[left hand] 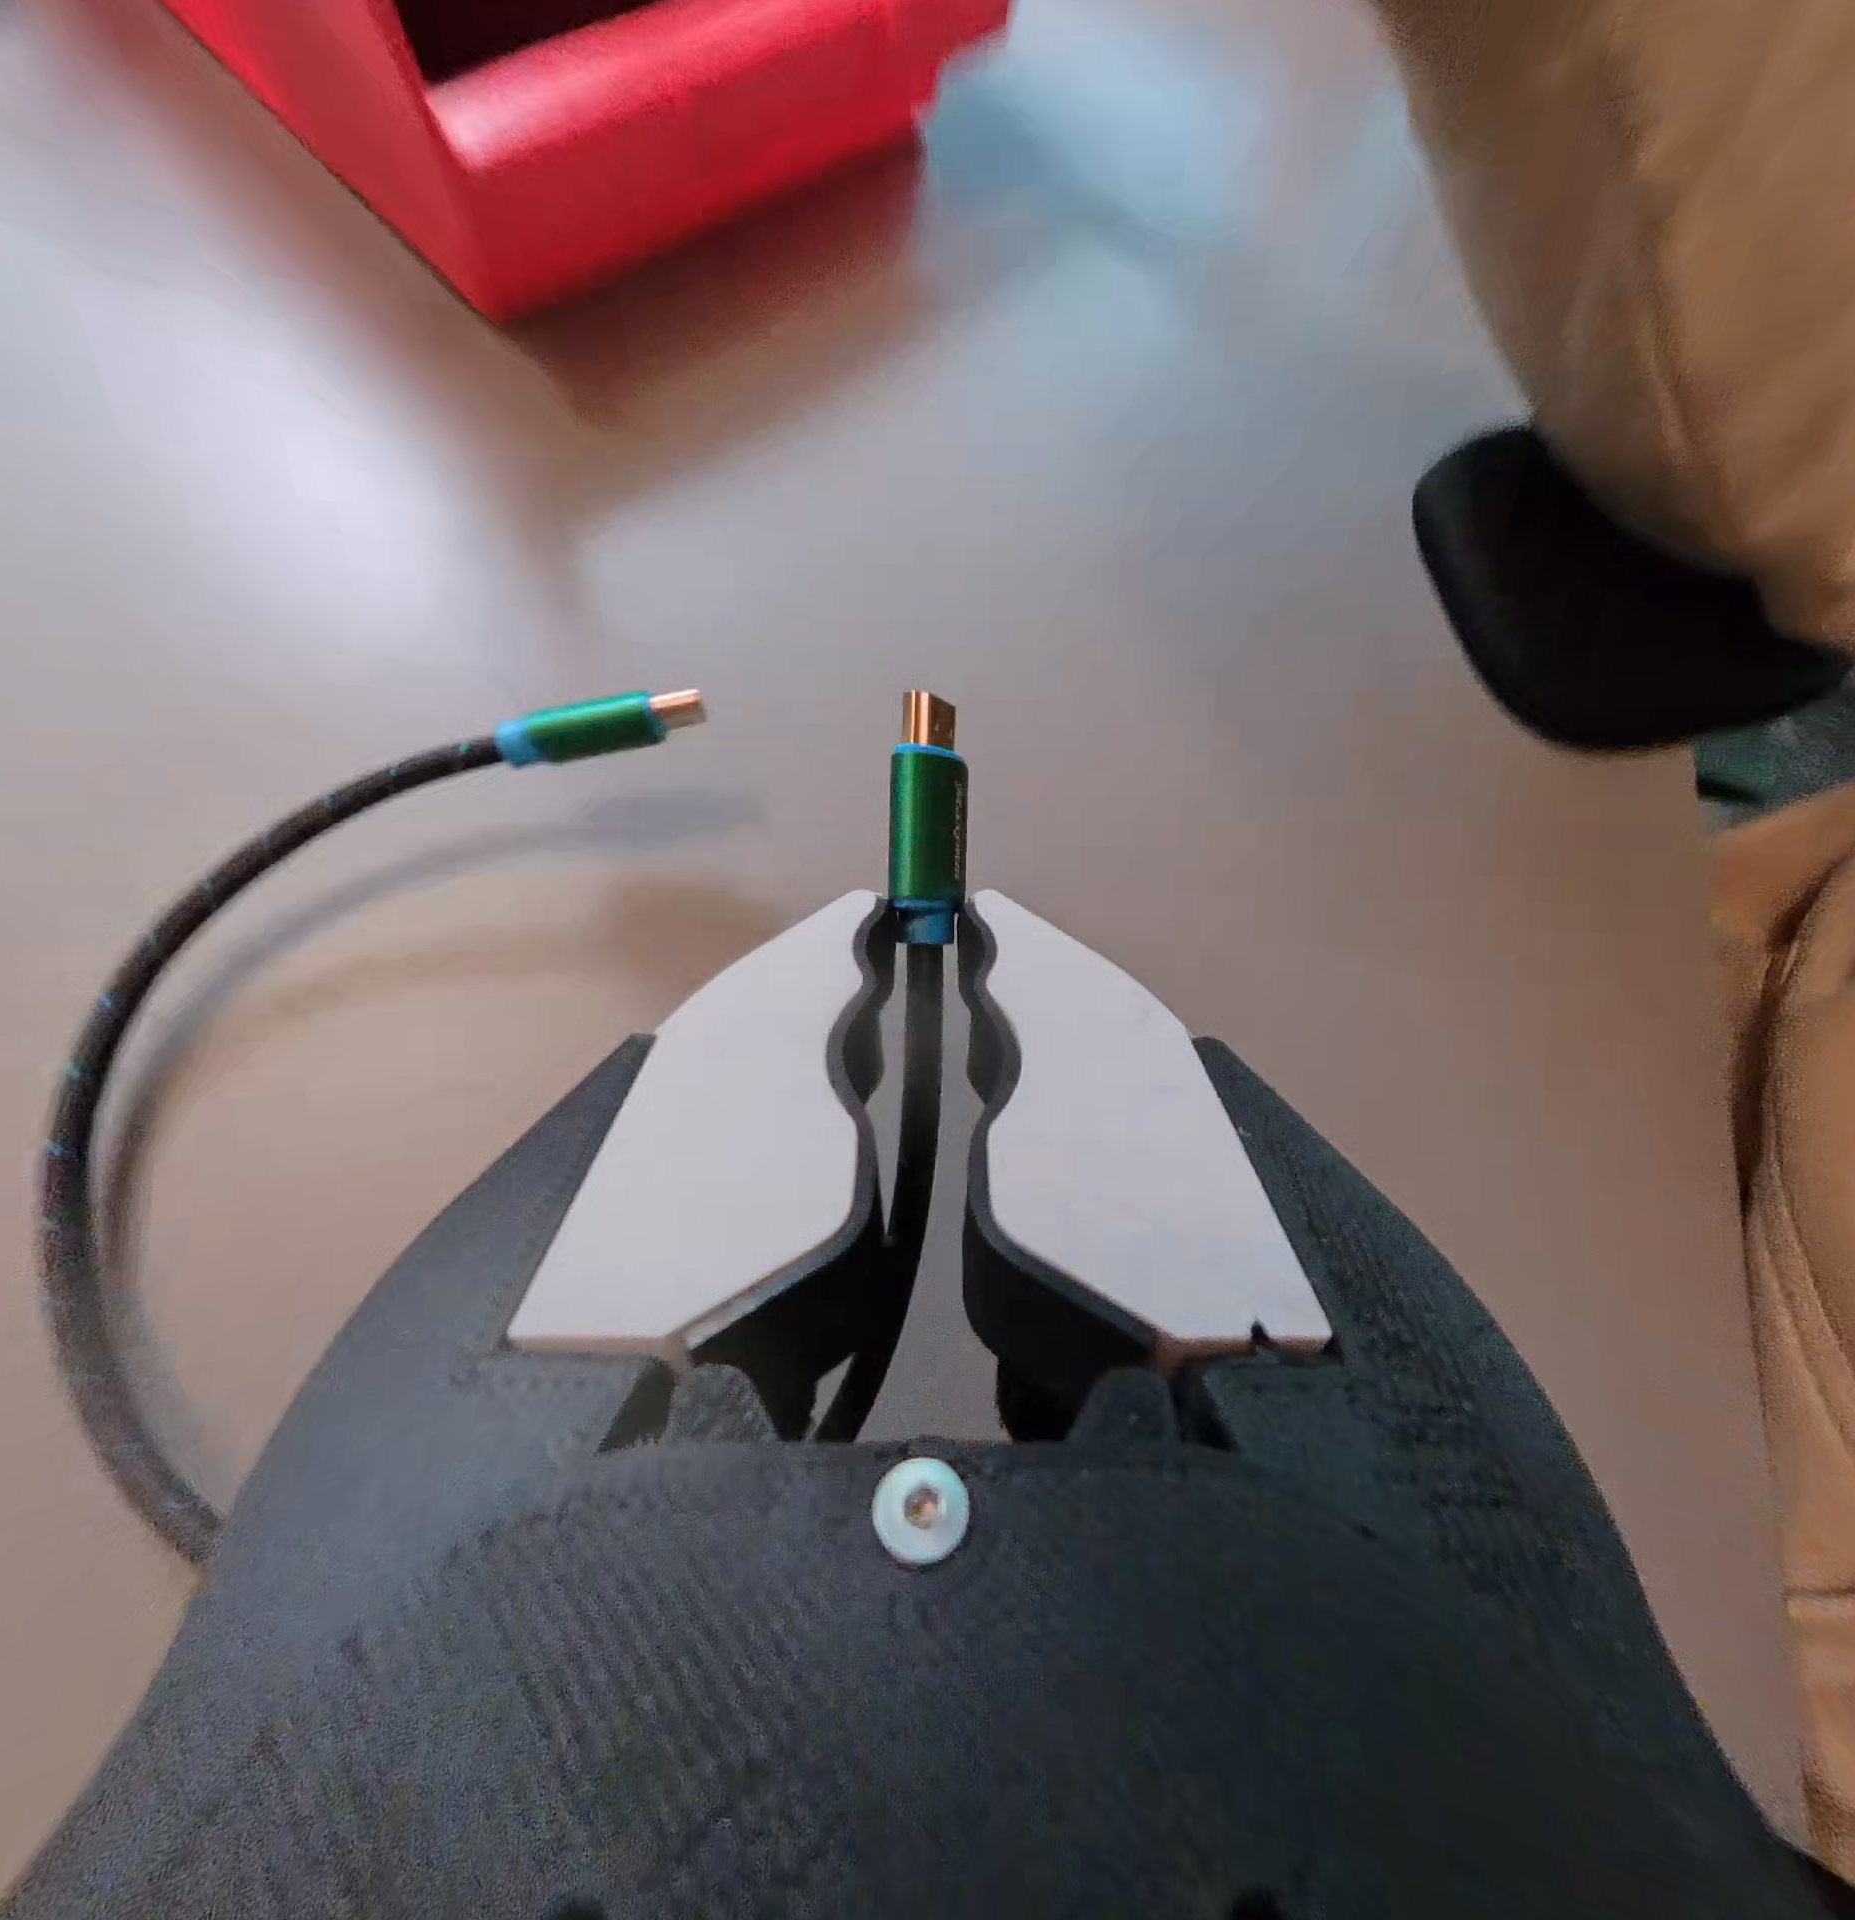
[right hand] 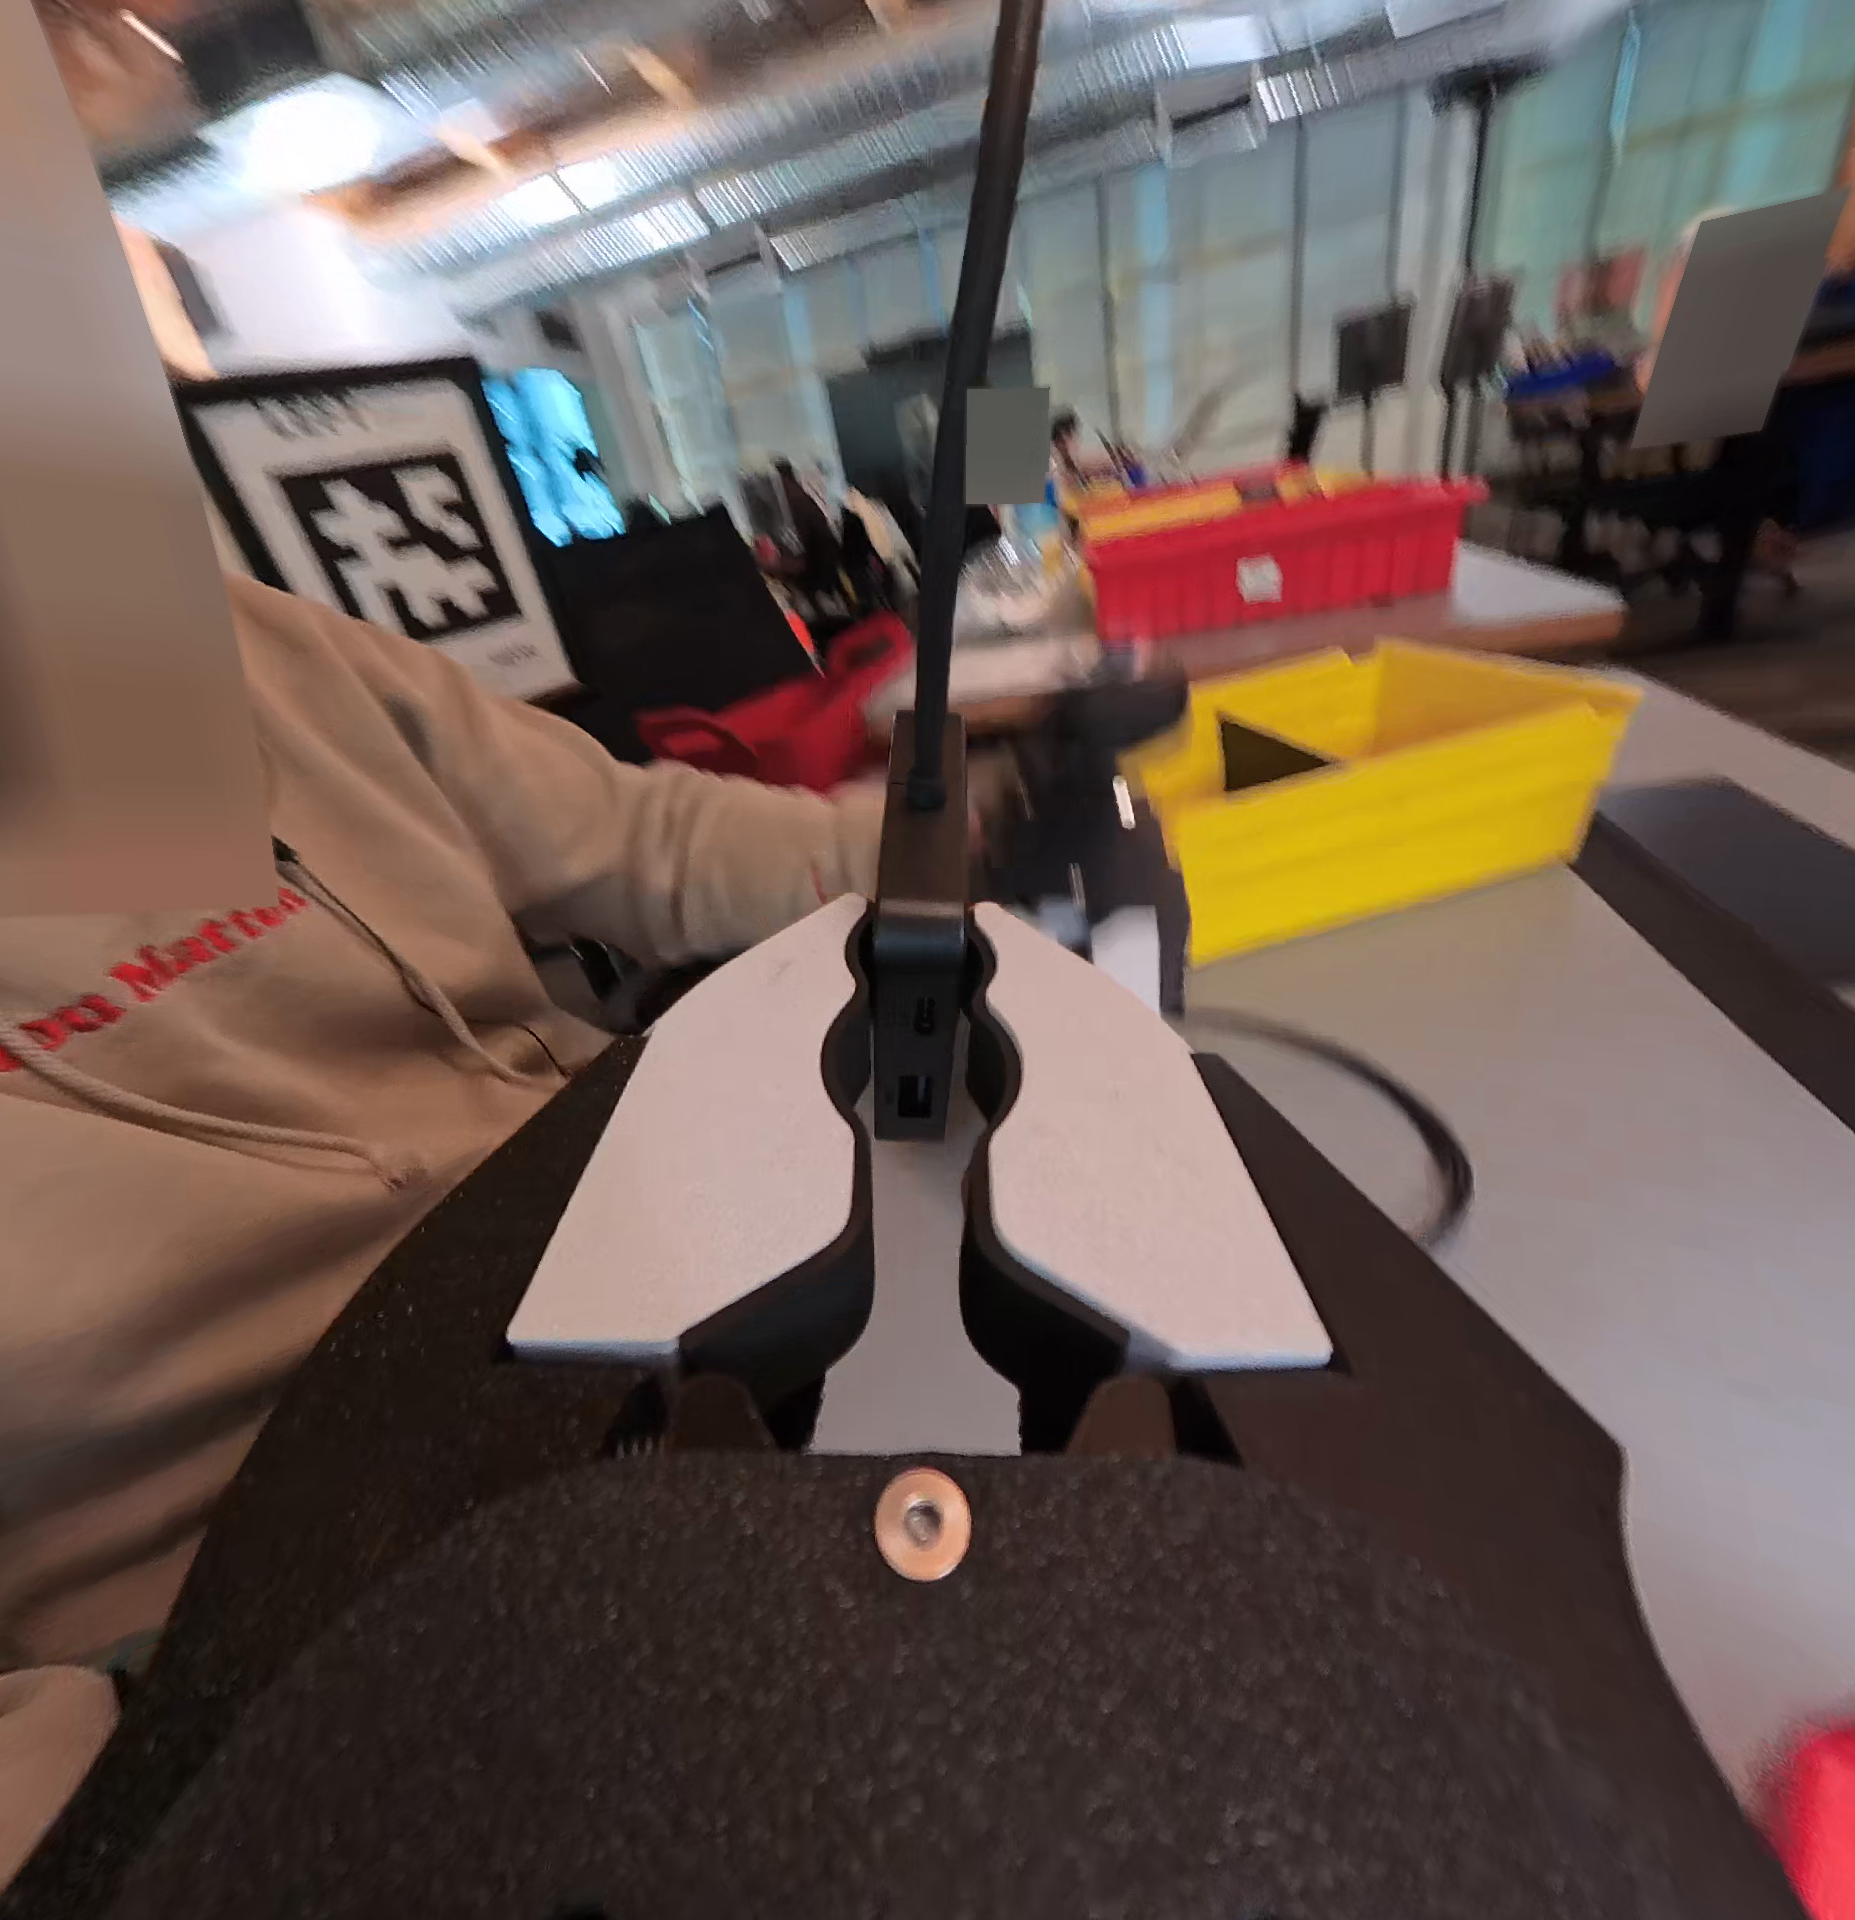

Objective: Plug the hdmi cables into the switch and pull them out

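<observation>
Left gripper (left hand: 925,914): pressed together on the rear collar of a green HDMI plug (left hand: 925,821), whose cable runs back between the fingers; the gold tip points straight ahead, clear of the table.
Right gripper (right hand: 918,935): pinched on a small black switch (right hand: 915,997), held on edge well above the table — two small ports are seen on the narrow face turned to the camera, and a black lead (right hand: 964,416) rises from its far end.
Step in hand: judged to be the bringing together of plug and switch, with nothing yet mated.
Alignment: the plug's flat tip should be squared to the port before any push is given; which port is meant cannot be told from these views.
Push: force is best applied straight along the plug's axis, the switch being braced firmly so that it is not twisted out of the pinch.
Risk: the grip sits far back on the plug, so a skewed entry may lever it sideways.
Second plug (left hand: 611,722): matching green shell and gold tip, lying free on the table (left hand: 279,520) to the left on a braided black cable (left hand: 81,1091) — untouched.
Surroundings: a red bin (left hand: 632,156) stands beyond, and a yellow bin (right hand: 1401,790) is seen on the table in the right wrist view.
</observation>
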Available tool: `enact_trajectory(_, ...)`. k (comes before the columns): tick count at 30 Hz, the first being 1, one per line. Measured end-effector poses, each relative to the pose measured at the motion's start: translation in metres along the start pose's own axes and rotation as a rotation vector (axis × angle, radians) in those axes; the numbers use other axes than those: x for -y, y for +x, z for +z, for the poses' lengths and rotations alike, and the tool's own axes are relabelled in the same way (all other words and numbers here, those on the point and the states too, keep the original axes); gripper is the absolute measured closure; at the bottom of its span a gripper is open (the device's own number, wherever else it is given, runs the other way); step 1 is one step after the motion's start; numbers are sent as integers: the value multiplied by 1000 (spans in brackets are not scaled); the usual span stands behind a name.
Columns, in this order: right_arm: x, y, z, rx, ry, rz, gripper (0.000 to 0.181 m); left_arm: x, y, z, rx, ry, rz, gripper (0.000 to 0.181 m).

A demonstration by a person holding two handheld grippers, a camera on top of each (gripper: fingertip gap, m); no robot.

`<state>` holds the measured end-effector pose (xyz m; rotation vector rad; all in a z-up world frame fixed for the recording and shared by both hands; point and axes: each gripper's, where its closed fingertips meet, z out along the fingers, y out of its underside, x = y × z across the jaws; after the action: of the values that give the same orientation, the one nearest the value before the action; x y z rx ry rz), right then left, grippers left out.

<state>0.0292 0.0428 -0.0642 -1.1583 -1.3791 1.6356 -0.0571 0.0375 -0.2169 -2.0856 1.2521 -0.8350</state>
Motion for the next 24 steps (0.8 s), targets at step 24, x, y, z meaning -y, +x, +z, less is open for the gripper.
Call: enact_trajectory(24, -60, 32, 23, -103, -251, 109, 168, 42, 19, -33, 90, -97, 242, 169)
